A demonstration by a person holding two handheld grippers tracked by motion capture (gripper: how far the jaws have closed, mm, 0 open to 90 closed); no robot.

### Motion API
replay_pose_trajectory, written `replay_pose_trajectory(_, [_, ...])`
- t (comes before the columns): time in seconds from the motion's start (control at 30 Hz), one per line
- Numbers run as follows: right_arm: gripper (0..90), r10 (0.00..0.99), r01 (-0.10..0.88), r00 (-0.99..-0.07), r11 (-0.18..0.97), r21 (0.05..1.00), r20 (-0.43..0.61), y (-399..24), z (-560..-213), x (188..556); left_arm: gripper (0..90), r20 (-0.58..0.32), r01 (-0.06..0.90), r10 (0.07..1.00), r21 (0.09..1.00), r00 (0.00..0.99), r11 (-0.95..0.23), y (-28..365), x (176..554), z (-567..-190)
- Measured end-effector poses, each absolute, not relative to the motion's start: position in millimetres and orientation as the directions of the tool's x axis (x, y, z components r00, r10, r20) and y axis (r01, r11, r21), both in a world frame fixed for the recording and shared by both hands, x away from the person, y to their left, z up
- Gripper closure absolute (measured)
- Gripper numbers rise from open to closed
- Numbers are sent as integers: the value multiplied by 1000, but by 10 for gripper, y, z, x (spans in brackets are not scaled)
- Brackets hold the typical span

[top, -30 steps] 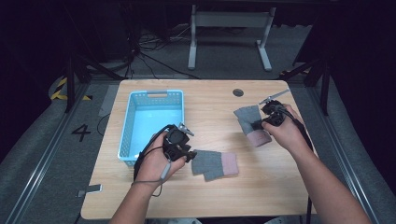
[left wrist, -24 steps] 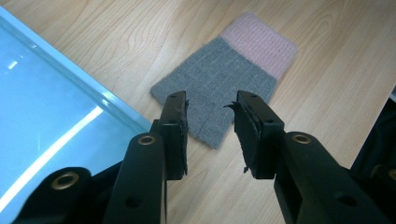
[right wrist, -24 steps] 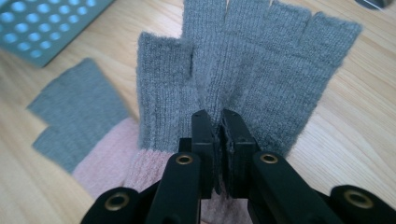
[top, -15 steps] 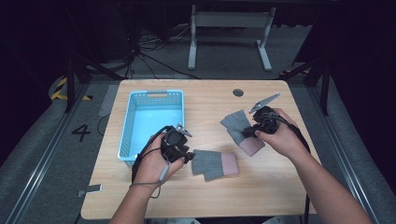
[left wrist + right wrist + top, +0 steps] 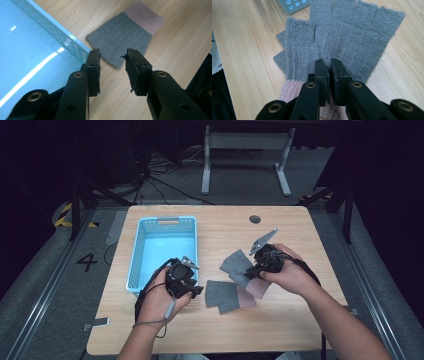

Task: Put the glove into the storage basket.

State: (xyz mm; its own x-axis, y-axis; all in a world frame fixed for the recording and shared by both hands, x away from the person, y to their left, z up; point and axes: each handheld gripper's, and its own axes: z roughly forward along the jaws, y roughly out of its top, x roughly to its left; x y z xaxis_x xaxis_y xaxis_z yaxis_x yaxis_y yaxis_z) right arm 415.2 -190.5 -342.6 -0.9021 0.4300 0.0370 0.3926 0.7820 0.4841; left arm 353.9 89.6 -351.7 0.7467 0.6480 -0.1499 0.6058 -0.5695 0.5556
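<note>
A grey fingerless glove (image 5: 236, 264) with a pink cuff hangs from my right gripper (image 5: 251, 270), tilted just above the table; in the right gripper view the jaws are shut on the glove (image 5: 347, 37) near its cuff. A second matching glove (image 5: 222, 295) lies flat on the wood, partly under the first. My left gripper (image 5: 194, 289) rests by the near right corner of the blue basket (image 5: 162, 220). Its jaws stand open with nothing between them, pointing at the flat glove (image 5: 122, 37).
The wooden table (image 5: 300, 330) has a round cable hole (image 5: 255, 219) at the back. The basket's perforated wall (image 5: 57, 32) runs just left of the left gripper. Both forearms come in from the near edge. Dark floor, cables and a stand lie beyond.
My right gripper has carried the held glove leftwards, from the table's right side to over the flat glove. The left gripper has stayed put.
</note>
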Motion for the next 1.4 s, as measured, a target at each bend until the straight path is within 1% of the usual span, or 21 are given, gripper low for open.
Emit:
replay_pose_trajectory(0.17, [851, 371, 337, -928, 821, 462, 17, -1827, -3499, 4126, 676, -187, 611, 633, 562, 751, -558, 897, 3557, -3523])
replay_pose_trajectory(0.4, [849, 323, 301, -946, 848, 437, 25, -1736, -3644, 4087, 682, -179, 596, 621, 567, 763, -568, 868, 3564, -3515])
replay_pose_trajectory(0.73, [847, 298, 289, -954, 869, 402, 41, -1622, -3823, 4045, 687, -174, 593, 611, 543, 772, -594, 793, 3581, -3544])
replay_pose_trajectory(0.87, [845, 275, 265, -961, 888, 375, 30, -1561, -3928, 4044, 687, -174, 585, 596, 528, 784, -616, 736, 3579, -3571])
replay_pose_trajectory(1.2, [829, 290, 284, -956, 887, 365, 41, -1522, -4079, 4048, 691, -194, 587, 575, 485, 795, -648, 587, 3556, -3703])
replay_pose_trajectory(1.27, [815, 297, 291, -954, 882, 371, 41, -1522, -4101, 4040, 691, -204, 591, 572, 475, 794, -652, 564, 3543, -3739])
replay_pose_trajectory(1.3, [769, 304, 297, -952, 873, 387, 45, -1531, -4116, 4028, 691, -209, 594, 571, 469, 793, -654, 553, 3531, -3756])
replay_pose_trajectory(1.37, [730, 311, 302, -949, 863, 405, 46, -1558, -4114, 4006, 691, -220, 601, 574, 472, 789, -646, 557, 3522, -3761])
replay_pose_trajectory(1.4, [730, 311, 302, -949, 863, 405, 46, -1558, -4114, 4006, 691, -220, 601, 574, 472, 789, -646, 557, 3522, -3761])
